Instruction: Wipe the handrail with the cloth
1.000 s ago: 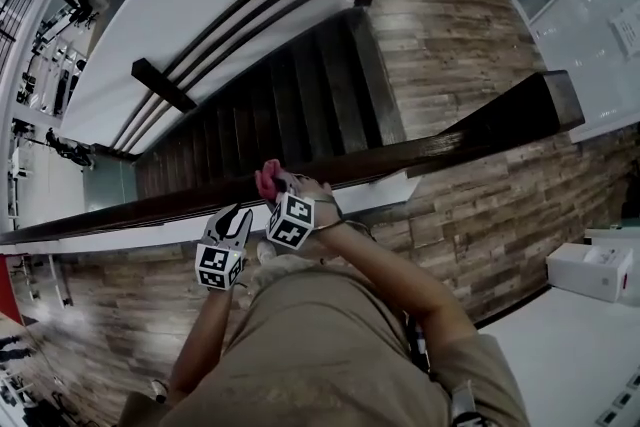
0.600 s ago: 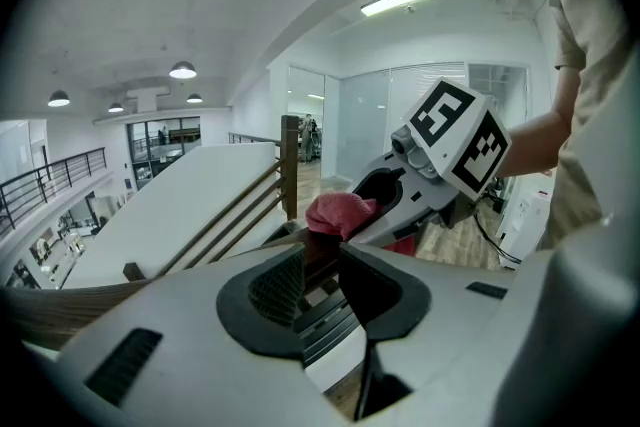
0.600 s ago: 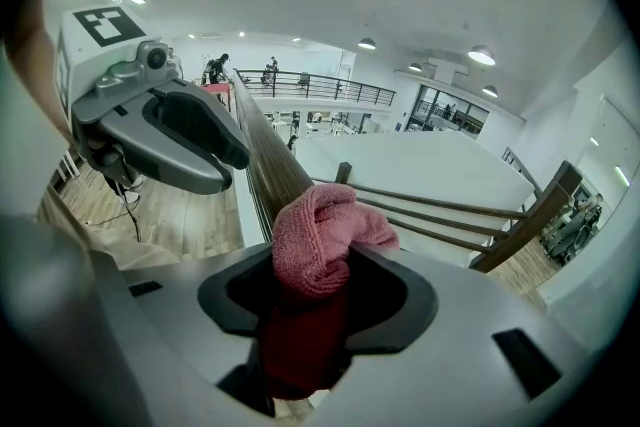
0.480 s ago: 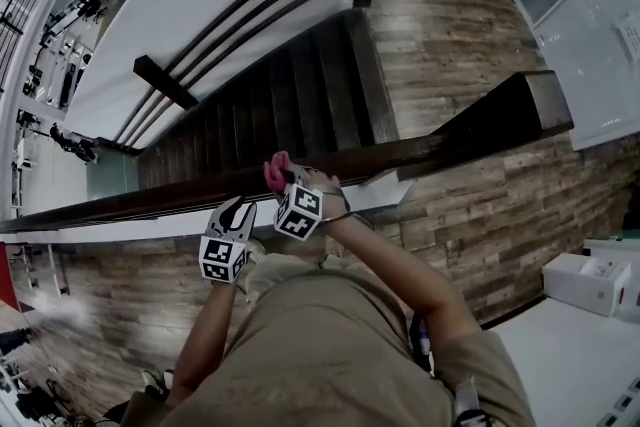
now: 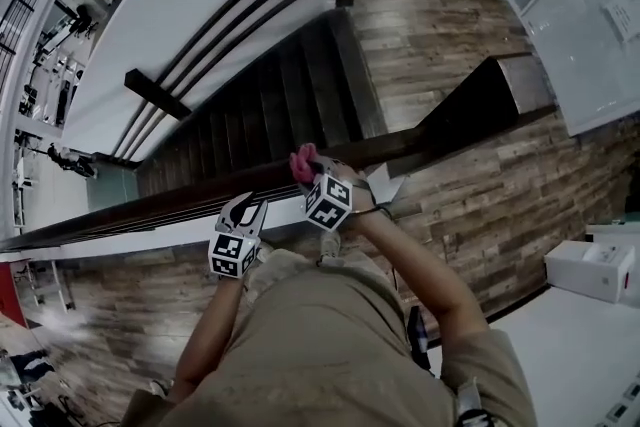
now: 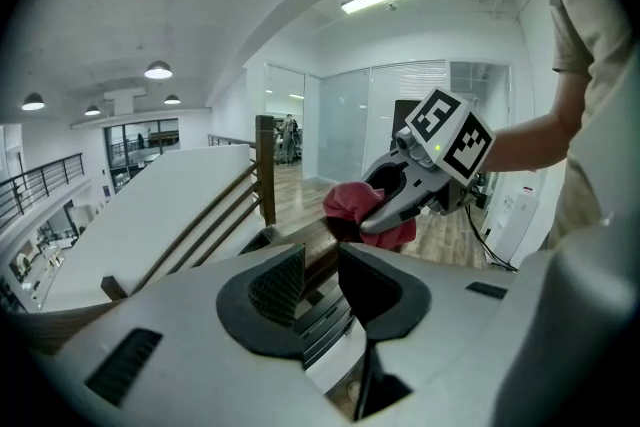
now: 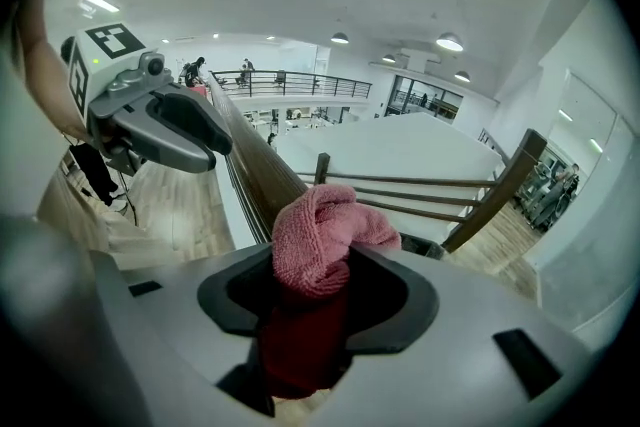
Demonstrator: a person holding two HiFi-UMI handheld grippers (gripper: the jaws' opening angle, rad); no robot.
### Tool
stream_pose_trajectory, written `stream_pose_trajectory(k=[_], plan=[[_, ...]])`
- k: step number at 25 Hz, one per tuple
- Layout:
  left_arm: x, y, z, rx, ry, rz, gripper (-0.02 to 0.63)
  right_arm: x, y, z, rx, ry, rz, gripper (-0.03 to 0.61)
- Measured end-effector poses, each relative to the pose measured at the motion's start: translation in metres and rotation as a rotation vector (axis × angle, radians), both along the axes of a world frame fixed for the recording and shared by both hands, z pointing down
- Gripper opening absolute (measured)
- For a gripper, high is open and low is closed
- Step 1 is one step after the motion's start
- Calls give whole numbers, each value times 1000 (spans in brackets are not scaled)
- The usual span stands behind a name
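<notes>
Right gripper (image 7: 316,277) is clamping a fuzzy pink terry cloth (image 7: 320,237) on the dark wooden handrail (image 7: 254,163). Left gripper (image 6: 321,277) is hovering near the rail, jaws narrowly apart, gripping nothing.

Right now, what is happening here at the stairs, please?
A person stands at the top of a staircase with a gripper in each hand. The right gripper is shut on a pink cloth and holds it against the dark wooden handrail. The left gripper is open, holds nothing, and points at the same rail nearby.
</notes>
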State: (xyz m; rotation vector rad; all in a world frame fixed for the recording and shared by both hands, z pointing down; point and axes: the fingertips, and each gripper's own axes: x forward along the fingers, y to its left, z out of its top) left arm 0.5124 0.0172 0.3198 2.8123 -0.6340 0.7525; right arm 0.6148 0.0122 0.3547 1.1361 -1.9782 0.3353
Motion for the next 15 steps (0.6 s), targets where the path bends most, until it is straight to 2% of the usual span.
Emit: stream_pose_trajectory(k=[5,15], plan=[[23,6,-5,13,5,69,114,42,17,-1,-29,22,49,198],[53,7,-4,11,26,88,114,137,47,-1,-73,16,163,198]])
